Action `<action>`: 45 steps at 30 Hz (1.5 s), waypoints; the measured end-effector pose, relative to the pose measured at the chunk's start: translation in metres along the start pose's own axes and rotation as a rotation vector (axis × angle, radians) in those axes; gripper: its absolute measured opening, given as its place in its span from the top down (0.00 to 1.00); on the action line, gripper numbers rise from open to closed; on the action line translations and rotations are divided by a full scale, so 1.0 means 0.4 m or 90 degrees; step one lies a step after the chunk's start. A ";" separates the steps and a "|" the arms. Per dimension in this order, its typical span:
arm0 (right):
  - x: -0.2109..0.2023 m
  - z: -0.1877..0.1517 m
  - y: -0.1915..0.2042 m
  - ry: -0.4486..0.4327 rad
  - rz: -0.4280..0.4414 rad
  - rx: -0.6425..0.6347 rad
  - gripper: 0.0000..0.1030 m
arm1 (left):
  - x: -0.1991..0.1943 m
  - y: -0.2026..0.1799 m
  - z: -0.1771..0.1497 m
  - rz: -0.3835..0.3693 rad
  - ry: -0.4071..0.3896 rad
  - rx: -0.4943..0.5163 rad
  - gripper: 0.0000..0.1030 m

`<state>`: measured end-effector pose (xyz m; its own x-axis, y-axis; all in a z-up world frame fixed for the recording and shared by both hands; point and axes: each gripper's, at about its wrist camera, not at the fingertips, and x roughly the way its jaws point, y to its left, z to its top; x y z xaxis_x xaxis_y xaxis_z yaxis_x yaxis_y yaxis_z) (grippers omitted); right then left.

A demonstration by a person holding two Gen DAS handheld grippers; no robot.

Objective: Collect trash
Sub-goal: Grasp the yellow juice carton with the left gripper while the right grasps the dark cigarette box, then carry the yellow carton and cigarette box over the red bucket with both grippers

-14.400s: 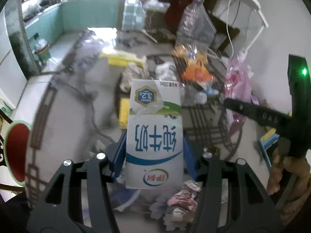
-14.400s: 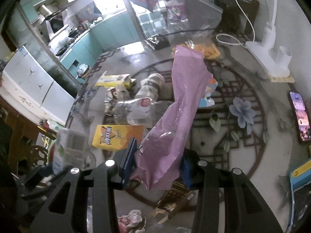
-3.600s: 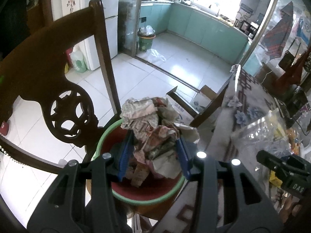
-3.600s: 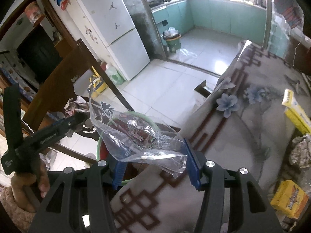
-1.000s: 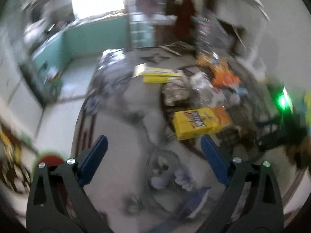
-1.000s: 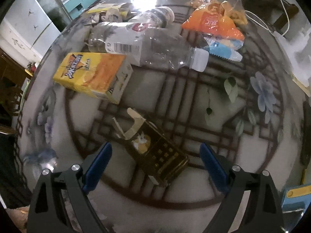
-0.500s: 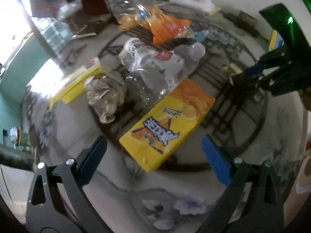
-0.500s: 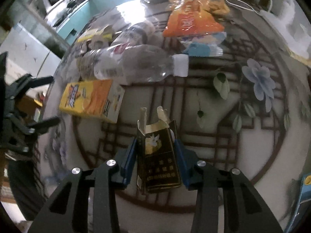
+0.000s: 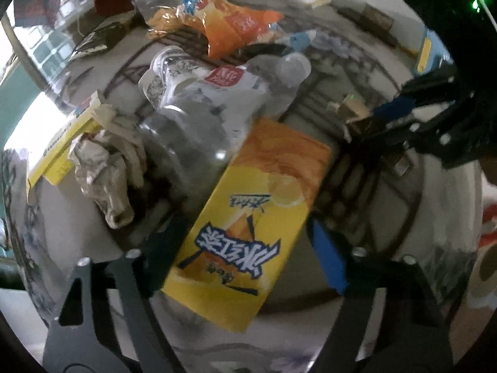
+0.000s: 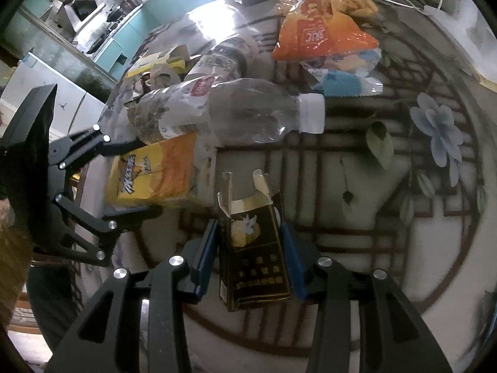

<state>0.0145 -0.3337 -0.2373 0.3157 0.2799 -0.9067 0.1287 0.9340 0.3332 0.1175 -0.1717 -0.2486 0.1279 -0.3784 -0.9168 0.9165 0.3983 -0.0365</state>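
A yellow and orange drink carton (image 9: 248, 230) lies on the table between the fingers of my left gripper (image 9: 245, 264), whose jaws are closing around it with a gap still on the right side. The carton also shows in the right wrist view (image 10: 155, 171), with the left gripper (image 10: 136, 180) around it. My right gripper (image 10: 250, 255) is shut on a dark, open cigarette box (image 10: 253, 248); the right gripper also shows in the left wrist view (image 9: 382, 118). A clear plastic bottle (image 10: 223, 112) lies behind the carton.
Crumpled paper (image 9: 105, 168), a flat yellow box (image 9: 59, 146), an orange snack bag (image 10: 316, 34) and a blue wrapper (image 10: 344, 84) lie on the patterned table (image 10: 435, 233). A kitchen with teal cabinets and a fridge lies beyond the table's far edge.
My left gripper has moved down onto the yellow carton and its fingers have narrowed around it. My right gripper stays shut on the cigarette box.
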 end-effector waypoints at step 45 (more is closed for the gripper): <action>-0.323 -0.037 0.349 -0.240 0.040 -0.128 0.61 | -0.565 -0.108 -0.186 0.254 -0.261 -0.496 0.43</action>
<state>-0.0220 -0.2363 -0.0777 0.6438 0.2722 -0.7151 -0.0758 0.9527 0.2944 0.0209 -0.0412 -0.0696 0.6323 -0.2990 -0.7147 0.2877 0.9472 -0.1417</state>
